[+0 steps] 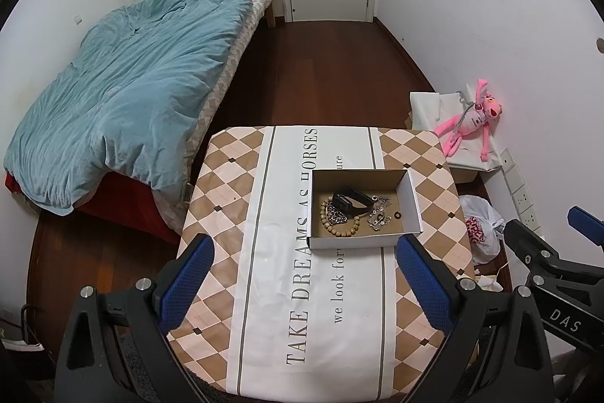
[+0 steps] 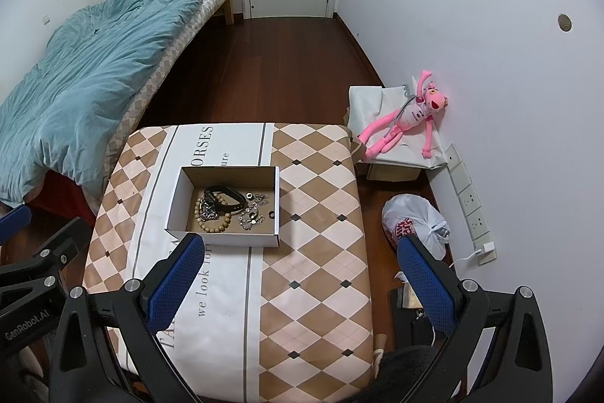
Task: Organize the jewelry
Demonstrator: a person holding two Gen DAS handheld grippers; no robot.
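Left tool (image 1: 304,274) is hanging above the near part of the desk (image 1: 422,161), fingers spread wide, released, gripping nothing. Its right finger tip is sitting close to the near right corner of the box (image 1: 411,199) in the left wrist view. Right tool (image 2: 298,270) is likewise gaping apart and carrying nothing, hovering over the near desk, its left finger tip just in front of the box's near wall.

Both tools are being held back and high, likely to keep the whole box in sight.

The jewelry is all lying inside the box, none showing on the desk cloth. A black watch (image 2: 222,201) is lying flat, its strap running roughly left to right across the box, slightly slanted. A wooden bead bracelet (image 2: 215,220) is curling in a loop below it, with a silver chain (image 2: 207,210) bunched on the loop's left part. Small silver pieces (image 2: 253,214) and a dark ring (image 2: 271,215) are scattered at the right.

The box's long axis is running across the desk, open top facing up.

Pieces gathered in one box yet heaped together: this fits sorting finished into the box, or a pile waiting to be sorted out.
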